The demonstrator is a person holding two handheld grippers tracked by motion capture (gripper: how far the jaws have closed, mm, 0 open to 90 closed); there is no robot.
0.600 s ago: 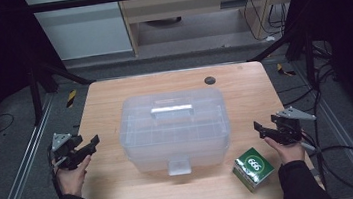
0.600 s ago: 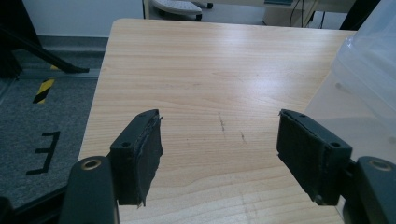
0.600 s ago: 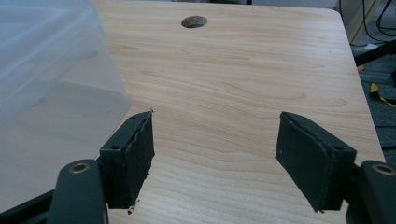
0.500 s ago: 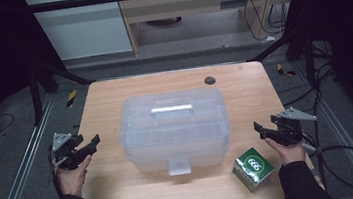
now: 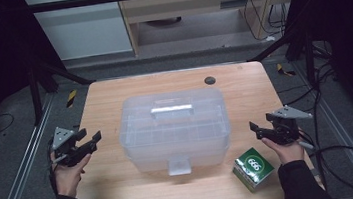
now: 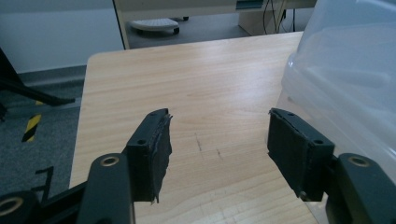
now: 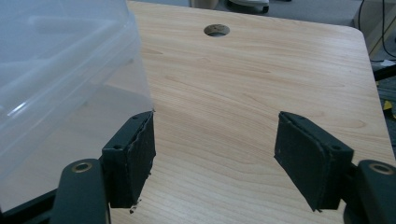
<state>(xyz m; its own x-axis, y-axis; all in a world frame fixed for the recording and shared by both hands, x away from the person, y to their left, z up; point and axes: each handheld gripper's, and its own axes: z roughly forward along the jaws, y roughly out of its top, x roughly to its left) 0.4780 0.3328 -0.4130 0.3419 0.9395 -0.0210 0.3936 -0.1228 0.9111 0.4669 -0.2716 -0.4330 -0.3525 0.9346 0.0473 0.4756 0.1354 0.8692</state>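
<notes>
Both tongs, the left tongs (image 5: 90,142) and the right tongs (image 5: 258,129), wait wide apart and hold nothing beside the big see-through plastic box with a lid (image 5: 174,130) on the light wooden table (image 5: 113,94), so next they likely need to move in and squeeze its sides.

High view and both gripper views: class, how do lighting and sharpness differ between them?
High view: dim, dark surroundings, the clear plastic box soft-edged. Left gripper view: bright, wood grain crisp, left claw slightly soft. Right gripper view: bright, pale glare on the box wall.
</notes>
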